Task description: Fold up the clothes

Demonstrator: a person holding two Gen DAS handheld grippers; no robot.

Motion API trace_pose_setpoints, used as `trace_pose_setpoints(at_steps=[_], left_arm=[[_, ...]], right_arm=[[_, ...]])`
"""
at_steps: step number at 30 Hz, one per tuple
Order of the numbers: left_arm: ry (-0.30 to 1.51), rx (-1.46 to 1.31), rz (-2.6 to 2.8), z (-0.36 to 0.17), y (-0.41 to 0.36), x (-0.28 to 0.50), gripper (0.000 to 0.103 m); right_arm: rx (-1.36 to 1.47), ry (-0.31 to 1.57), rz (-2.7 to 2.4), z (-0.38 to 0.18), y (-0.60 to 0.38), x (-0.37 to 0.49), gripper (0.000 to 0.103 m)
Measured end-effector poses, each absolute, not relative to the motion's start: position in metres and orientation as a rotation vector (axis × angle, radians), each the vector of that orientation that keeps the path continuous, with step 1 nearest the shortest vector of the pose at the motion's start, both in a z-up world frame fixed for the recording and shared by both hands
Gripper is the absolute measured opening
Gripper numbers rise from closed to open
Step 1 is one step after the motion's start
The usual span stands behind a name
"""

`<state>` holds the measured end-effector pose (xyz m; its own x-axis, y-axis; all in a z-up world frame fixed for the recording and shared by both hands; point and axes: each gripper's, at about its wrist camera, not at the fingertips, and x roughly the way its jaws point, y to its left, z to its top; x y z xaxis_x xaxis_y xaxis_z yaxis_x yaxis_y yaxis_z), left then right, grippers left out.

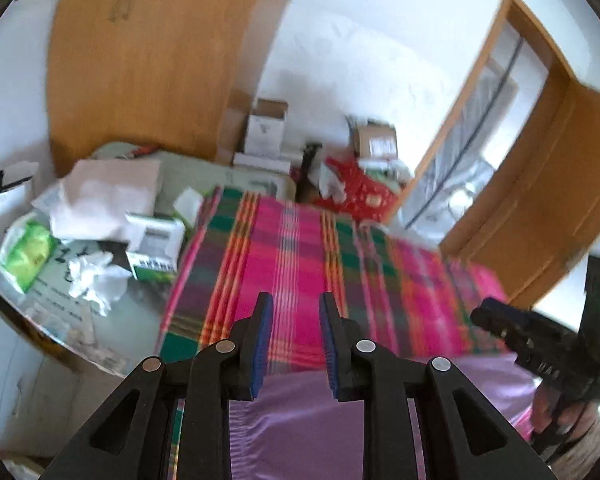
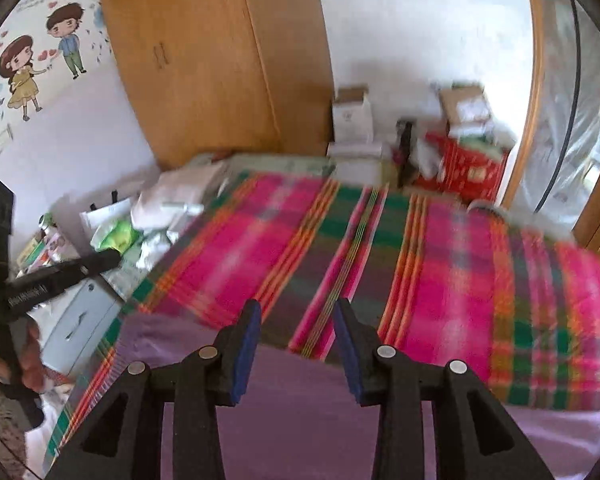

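Left gripper (image 1: 296, 308) fingers (image 1: 262, 336) spread above purple garment (image 1: 312, 420).

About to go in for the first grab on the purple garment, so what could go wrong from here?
1. Both tools, left and right, are open above the purple garment; closing too deep could pinch the plaid sheet too.
2. The views are blurred, so edges are hard to judge.

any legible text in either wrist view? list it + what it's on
None can be read.
Left hand-held gripper: white print along its body, blurred.
Right hand-held gripper: white marks on its side, blurred.
Green-and-white box: print too small.
Cardboard box: label blurred.
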<state>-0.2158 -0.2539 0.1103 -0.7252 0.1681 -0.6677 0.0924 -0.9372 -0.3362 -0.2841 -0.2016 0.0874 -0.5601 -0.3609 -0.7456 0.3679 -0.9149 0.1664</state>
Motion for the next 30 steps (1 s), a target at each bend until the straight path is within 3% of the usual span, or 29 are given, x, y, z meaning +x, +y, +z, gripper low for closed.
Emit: trace_pose_setpoints(at_steps=[4,12,19,22,24,30], left_arm=[[-0.450,-1.248,2.750,0.070,-0.238,-0.230,0.024],[-0.249,-1.329,2.688,0.039,-0.230,-0.234,0.024],[-0.077,-1.388,2.627,0.013,-0.223,-0.236,0.024],[-0.080,-1.379,2.587,0.011,-0.225,-0.234,0.032],[-0.104,-1.358,2.549,0.011,-0.226,-0.232,0.046],[-0.057,-1.350,2.527,0.010,-0.224,-0.233,0.047]], right_arm=[[1.234,0.124,-2.451,0.052,-0.199,-0.291,0.038],[1.294,0.194,-2.357,0.014,-0.191,-0.299,0.038],[1.285,0.243,-2.308,-0.003,-0.194,-0.297,0.051],[1.274,0.273,-2.286,-0.002,-0.195,-0.295,0.055],[1.260,0.301,-2.276,-0.003,-0.195,-0.292,0.057],[1.222,0.316,-2.286,-0.004,-0.193,-0.288,0.058]])
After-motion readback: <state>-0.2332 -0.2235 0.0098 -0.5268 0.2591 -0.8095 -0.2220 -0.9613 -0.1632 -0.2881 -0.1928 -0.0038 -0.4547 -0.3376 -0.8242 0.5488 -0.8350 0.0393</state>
